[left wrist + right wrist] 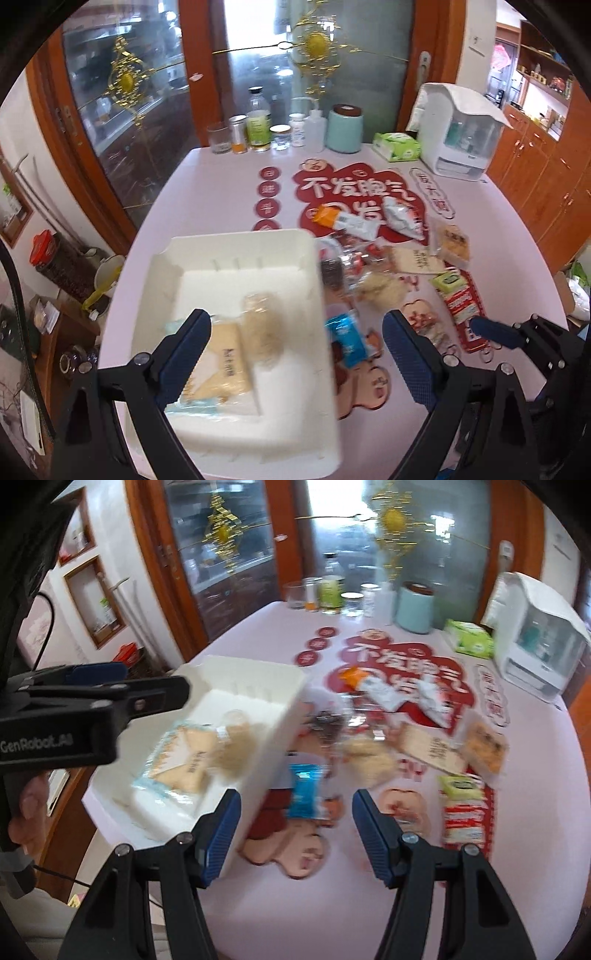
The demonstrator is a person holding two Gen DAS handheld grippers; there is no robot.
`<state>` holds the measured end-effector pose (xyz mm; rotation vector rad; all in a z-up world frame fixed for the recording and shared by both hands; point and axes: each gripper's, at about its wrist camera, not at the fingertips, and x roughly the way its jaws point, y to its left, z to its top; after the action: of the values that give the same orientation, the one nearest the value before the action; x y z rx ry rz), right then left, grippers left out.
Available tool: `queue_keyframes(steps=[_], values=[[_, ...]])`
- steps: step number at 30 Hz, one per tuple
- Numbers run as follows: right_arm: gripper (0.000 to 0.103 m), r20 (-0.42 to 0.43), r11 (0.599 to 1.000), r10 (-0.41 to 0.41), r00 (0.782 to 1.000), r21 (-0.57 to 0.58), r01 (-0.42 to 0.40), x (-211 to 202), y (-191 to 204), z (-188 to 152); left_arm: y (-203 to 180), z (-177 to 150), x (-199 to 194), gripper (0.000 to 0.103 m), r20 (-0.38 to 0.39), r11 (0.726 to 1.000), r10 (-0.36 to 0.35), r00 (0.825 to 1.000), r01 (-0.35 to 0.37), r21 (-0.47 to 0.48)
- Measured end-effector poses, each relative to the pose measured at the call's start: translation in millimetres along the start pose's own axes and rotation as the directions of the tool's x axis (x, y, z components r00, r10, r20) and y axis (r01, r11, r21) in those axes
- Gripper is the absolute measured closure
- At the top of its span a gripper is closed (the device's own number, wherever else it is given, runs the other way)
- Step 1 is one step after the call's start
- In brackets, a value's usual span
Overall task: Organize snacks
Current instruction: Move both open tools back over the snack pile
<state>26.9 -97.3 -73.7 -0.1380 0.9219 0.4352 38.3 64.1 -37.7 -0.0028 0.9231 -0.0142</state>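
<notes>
Left wrist view: a white tray point(236, 240) is set on the pink table point(207, 177), holding a cracker packet point(221, 369) and a beige snack point(264, 332). More snacks point(369, 258) are piled beside it. Both the left gripper point(295, 354) and right gripper point(295, 834) are held apart, empty.

White bins point(236, 243): one
Snack packets inside the bin point(221, 369): two
Blue packets point(304, 792): one
Teal canisters point(345, 129): one
Green tissue packs point(397, 147): one
</notes>
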Motion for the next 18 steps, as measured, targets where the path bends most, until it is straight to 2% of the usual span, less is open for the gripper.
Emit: queue_keyframes(steps=[4, 7, 11, 18], values=[[0.039, 0.030, 0.997, -0.061, 0.998, 0.046, 0.060, -13.4, -47.9, -0.9, -34.6, 8.2, 8.2, 0.010, 0.006, 0.999, -0.027, 1.000, 0.027, 0.033], [0.033, 0.049, 0.990, -0.127, 0.991, 0.069, 0.123, -18.5, -84.4, -3.0, -61.8, 13.7, 20.8, 0.010, -0.003, 0.998, -0.042, 0.999, 0.042, 0.056], [0.032, 0.036, 0.979, -0.189, 0.981, 0.086, 0.186, -10.7, -130.2, -12.7, -91.5, 16.8, 41.8, 0.010, -0.024, 0.995, -0.057, 0.998, 0.059, 0.076], [0.032, -0.057, 0.975, -0.169, 0.984, 0.135, 0.175, 31.2, -186.8, -31.8, -135.9, 11.2, 91.2, 0.010, -0.106, 0.986, -0.109, 0.988, 0.121, 0.114]])
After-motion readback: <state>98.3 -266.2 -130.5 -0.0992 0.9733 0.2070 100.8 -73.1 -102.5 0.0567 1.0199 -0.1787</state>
